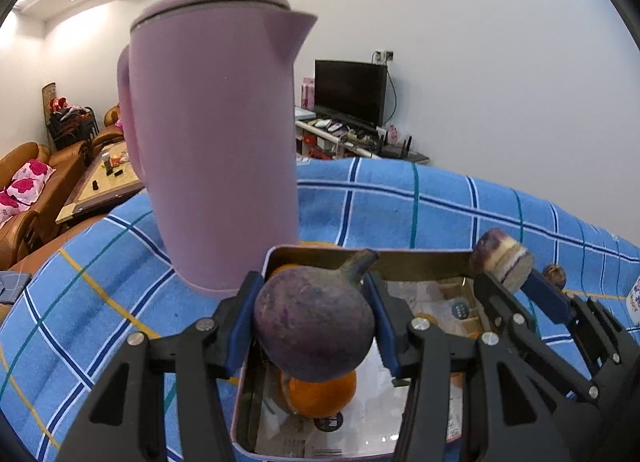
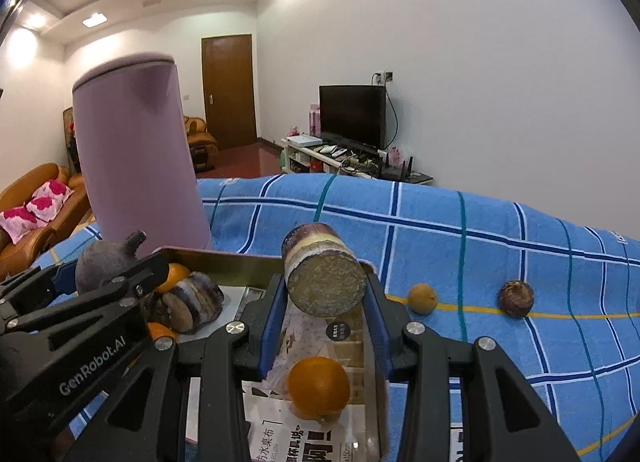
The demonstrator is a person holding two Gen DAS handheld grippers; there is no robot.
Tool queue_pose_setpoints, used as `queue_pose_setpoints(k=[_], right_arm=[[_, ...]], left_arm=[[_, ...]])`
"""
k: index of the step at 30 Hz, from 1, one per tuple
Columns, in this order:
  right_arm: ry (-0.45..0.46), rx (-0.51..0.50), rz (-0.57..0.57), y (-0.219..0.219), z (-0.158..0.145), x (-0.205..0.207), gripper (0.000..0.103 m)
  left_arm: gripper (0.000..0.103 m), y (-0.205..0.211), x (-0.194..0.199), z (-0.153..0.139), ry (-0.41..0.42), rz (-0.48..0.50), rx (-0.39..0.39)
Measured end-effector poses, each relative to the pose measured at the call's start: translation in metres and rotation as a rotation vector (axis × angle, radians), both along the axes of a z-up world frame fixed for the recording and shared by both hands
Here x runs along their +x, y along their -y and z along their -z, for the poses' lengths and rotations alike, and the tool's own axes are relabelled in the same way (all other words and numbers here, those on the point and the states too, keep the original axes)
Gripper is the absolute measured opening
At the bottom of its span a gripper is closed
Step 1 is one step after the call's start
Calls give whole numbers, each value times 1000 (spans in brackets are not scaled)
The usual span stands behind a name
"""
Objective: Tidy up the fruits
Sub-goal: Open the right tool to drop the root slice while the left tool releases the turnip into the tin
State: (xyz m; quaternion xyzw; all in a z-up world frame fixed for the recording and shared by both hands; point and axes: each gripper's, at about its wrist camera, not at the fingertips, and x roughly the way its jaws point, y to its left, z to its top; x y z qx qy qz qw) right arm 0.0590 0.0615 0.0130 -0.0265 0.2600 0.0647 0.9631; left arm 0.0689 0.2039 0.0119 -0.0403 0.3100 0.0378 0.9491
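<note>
Over the open tin (image 1: 400, 258) on the blue checked table (image 1: 440, 206), both hands arrive loaded. The left hand-held gripper (image 1: 316, 322) is clamped on a round purple fruit (image 1: 316, 326) with its stem pointing away, pads pressed on both flanks. The right hand-held gripper (image 2: 326, 294) is closed narrow on a cut sugarcane piece (image 2: 324, 274), gripped near its sawn face.

Danger one: the two grippers sit side by side above one tin, and a sideways drift could knock their frames together and jar a fruit loose. Danger two: the purple fruit hangs right above an orange (image 1: 320, 394) already in the tin; let go here and I'd expect it to land on that orange and roll. The cane piece is round too, held across its barrel, so it could spin or slip out as the jaws ease. A tall purple kettle (image 1: 212, 134) stands just behind the tin's far rim, close enough to get bumped.

Still out on the cloth, well apart from the tin: a small yellow fruit (image 2: 422, 298) and a brown water chestnut (image 2: 516, 298).
</note>
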Motion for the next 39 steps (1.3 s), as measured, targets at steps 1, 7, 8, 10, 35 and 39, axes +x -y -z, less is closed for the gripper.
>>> queue_pose_setpoints(k=[1,7,8,10,35,39], right_arm=[[0,-1,-3,-2,0,1,41],[-59,-13,2,-6,5,15,41],[-70,-12,0,-6,6,18,41],[-92,-12,-9,-8,8,21,41],[-43,118,15,25,4,-7,66],[15,163,79,40,-3,-15,68]], left_arm=[[53,1,1,1,-5,5,5],[53,3,4,7,-37,1,32],[53,2,5,8,-43,-1,35],[53,2,7,11,-57,-6,45],[53,17,3,14,-34,25,125],[53,25,1,15,-17,36,154]])
